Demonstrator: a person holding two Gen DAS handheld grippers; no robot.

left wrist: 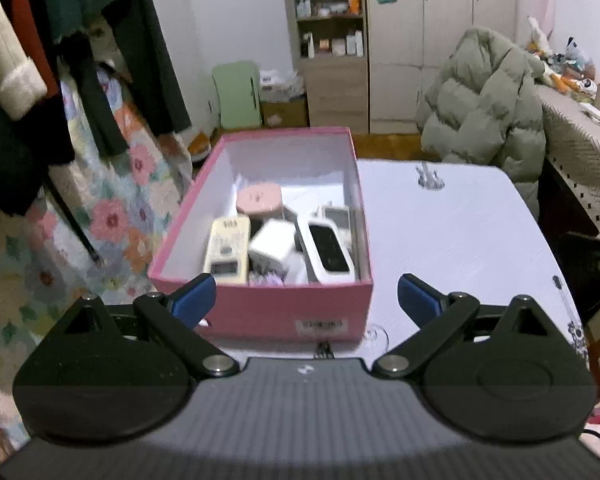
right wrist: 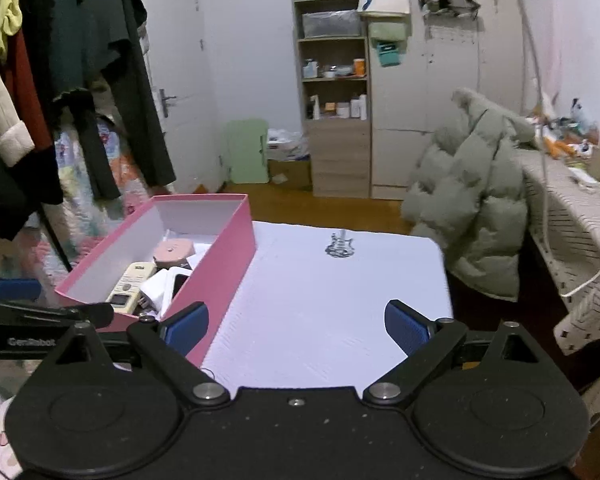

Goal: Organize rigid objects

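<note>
Beside pink box [right wrist: 236, 240], bare white table [right wrist: 324, 320].

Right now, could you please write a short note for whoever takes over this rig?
Left claw: open, empty, at the near end of the pink box.
Right claw: open, empty, over the white table.
In the box: cream remote, white adapter, white device with a dark screen, pink round case.
Done: those items are boxed.
Left: no loose item shows on the table.

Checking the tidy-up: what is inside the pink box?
The pink box holds a cream remote, white adapter, white-and-black device and round pink case. Whatever lies beneath them is covered.
</note>
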